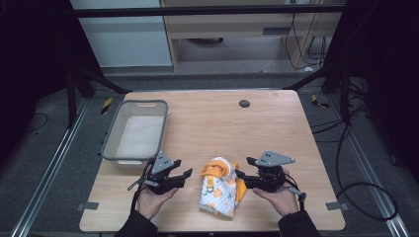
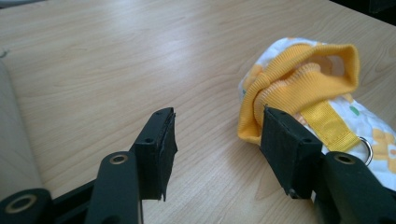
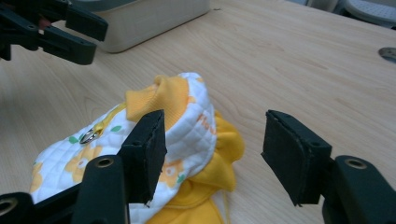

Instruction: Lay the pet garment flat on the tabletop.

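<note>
A folded yellow-and-white garment [image 1: 219, 186] lies between two grippers — left [image 1: 184, 173], right [image 1: 240, 174] — both with jaws apart.

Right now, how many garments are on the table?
1 that I can make out: a folded white and yellow garment at the near edge, between the left gripper and right gripper. The grey bin looks empty.

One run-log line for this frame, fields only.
scene: folded white-and-yellow garment on table | left gripper: open, beside it | right gripper: open, beside it | grey bin: far left
</note>
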A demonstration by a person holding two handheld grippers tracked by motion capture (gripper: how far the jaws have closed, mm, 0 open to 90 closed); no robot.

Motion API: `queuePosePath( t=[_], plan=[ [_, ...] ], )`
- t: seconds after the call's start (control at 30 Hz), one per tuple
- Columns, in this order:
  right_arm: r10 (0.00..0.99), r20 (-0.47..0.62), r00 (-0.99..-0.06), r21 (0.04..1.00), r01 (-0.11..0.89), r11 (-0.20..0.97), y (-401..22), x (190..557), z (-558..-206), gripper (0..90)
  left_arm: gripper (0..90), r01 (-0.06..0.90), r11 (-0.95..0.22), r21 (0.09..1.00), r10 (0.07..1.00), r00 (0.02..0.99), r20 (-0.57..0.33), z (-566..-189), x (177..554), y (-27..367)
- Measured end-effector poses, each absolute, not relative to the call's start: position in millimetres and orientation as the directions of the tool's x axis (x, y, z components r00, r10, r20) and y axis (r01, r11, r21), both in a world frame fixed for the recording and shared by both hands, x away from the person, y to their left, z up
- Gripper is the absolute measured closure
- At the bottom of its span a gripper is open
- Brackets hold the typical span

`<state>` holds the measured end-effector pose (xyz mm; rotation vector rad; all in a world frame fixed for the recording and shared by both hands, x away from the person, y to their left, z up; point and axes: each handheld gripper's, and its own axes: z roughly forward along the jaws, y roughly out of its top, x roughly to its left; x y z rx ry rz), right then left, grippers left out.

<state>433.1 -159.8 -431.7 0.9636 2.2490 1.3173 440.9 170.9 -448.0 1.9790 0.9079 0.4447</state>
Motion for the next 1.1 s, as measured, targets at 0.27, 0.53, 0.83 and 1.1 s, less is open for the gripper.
queuePosePath(
  t=[0.27,0.53,0.83,1.1],
  plan=[
    [0.679,0.027,-0.733,0.843,0.382,0.378,-147.9,433.8,-445.2,44.7,46.8,0.444,-0.394,0.805,0.72,0.693,-0.029,-467.6,442.6,159.5],
    [0.655,0.011,-0.756,0.827,0.375,0.419,-138.0,435.5,-452.3,47.1,46.4,0.421,-0.453,0.786,0.683,0.731,0.002,-477.3,444.5,148.8],
    [0.654,0.004,-0.757,0.804,0.391,0.448,-131.9,442.6,-465.2,53.5,46.8,0.416,-0.473,0.777,0.667,0.745,0.007,-486.5,451.0,141.4],
    [0.646,0.008,-0.764,0.803,0.39,0.451,-130.1,445.6,-467.9,69.0,49.9,0.429,-0.464,0.775,0.658,0.752,-0.022,-492.9,458.7,137.1]
  ],
)
